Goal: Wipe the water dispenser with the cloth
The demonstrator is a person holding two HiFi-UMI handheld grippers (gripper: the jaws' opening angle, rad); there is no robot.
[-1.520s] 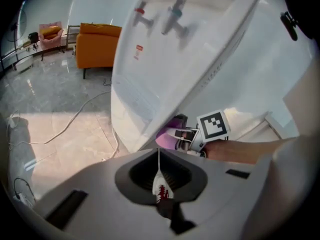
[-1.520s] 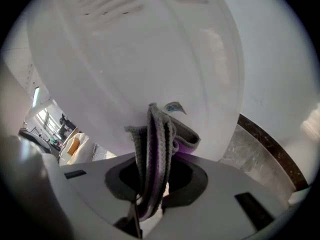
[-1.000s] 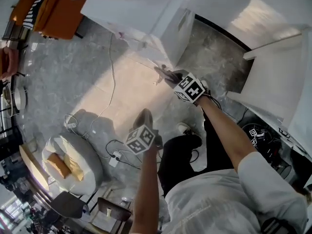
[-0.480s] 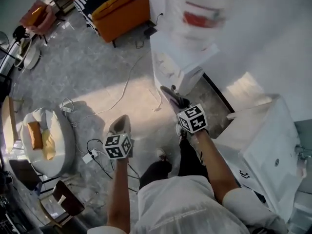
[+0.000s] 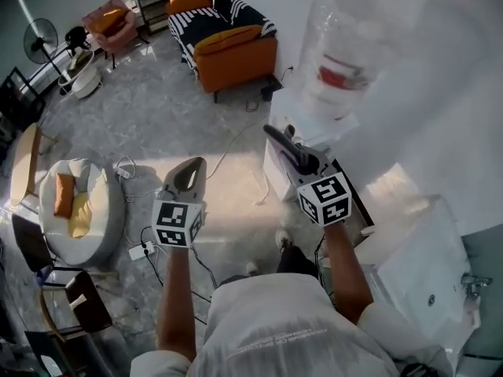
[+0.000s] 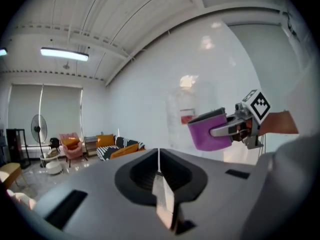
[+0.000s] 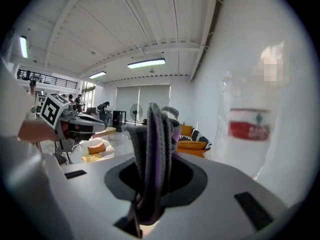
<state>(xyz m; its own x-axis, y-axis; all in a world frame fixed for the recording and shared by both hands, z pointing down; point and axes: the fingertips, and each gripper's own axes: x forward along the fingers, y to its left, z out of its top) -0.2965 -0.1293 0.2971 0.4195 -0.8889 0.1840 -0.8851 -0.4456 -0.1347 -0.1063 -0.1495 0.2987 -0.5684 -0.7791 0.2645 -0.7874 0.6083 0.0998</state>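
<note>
With the right tool [image 5: 277, 138] clenched on the cloth [image 7: 154, 154] and the left tool [image 5: 189, 176] clenched empty, the water dispenser [image 5: 340, 57] has now come just ahead, so wiping looks imminent.

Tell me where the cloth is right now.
The cloth is clamped in the right tool, right of centre in the head view, close to the water dispenser.
</note>
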